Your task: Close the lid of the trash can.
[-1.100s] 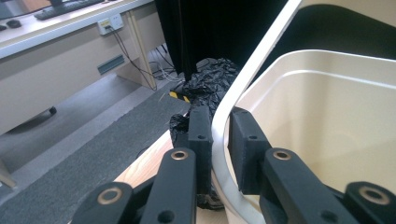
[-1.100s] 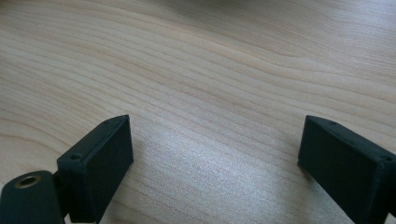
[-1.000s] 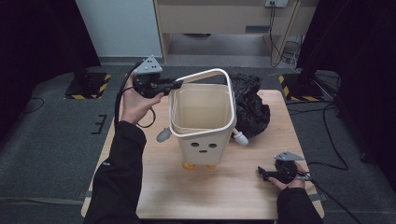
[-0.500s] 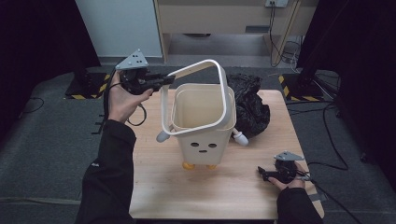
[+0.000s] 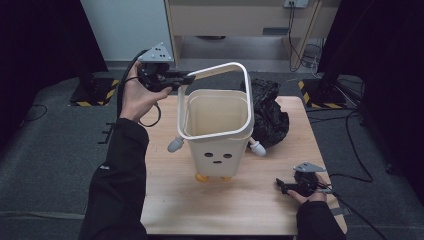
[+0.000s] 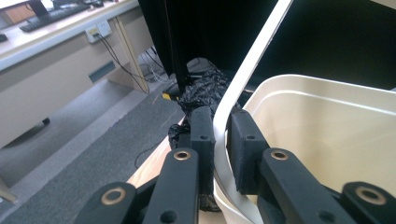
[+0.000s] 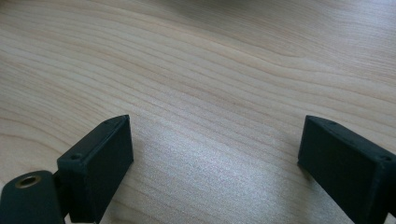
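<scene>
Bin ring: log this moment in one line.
left gripper: shut on white ring | ring: tilted above bin | right gripper: open above table

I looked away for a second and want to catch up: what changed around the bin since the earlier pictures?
The left gripper, clamped on the white rim frame throughout, has lifted its back edge higher off the cream bin, so it tilts up more steeply. The bin, the black bag behind it and the right gripper, open near the table's front corner, stayed put.
</scene>
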A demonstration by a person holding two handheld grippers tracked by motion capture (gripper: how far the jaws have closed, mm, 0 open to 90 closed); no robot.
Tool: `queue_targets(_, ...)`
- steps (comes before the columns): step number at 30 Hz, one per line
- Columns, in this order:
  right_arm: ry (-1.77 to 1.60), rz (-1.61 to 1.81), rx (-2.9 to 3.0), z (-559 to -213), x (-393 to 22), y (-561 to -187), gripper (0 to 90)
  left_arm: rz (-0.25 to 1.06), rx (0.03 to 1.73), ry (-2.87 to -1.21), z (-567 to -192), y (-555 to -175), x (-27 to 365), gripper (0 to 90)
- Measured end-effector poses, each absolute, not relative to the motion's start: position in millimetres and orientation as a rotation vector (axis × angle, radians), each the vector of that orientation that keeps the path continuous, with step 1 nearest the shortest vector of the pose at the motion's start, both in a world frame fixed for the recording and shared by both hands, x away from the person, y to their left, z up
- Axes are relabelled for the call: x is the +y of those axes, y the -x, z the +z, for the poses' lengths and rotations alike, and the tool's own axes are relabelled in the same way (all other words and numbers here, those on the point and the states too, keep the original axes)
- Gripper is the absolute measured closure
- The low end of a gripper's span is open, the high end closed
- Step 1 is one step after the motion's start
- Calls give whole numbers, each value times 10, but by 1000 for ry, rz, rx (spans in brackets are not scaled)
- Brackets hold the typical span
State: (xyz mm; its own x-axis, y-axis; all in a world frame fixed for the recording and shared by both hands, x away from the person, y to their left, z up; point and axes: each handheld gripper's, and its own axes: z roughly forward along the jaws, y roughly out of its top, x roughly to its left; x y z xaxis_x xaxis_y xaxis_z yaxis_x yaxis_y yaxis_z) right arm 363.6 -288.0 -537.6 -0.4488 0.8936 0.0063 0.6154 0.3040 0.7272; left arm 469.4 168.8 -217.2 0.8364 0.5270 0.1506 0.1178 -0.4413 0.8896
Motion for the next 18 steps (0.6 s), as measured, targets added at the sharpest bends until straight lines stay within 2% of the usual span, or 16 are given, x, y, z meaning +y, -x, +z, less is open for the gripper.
queue_targets(18,-1345,945,2181,-5374,-2879,-3634,103,432,606,-2126,-2399,-4929,1469,790)
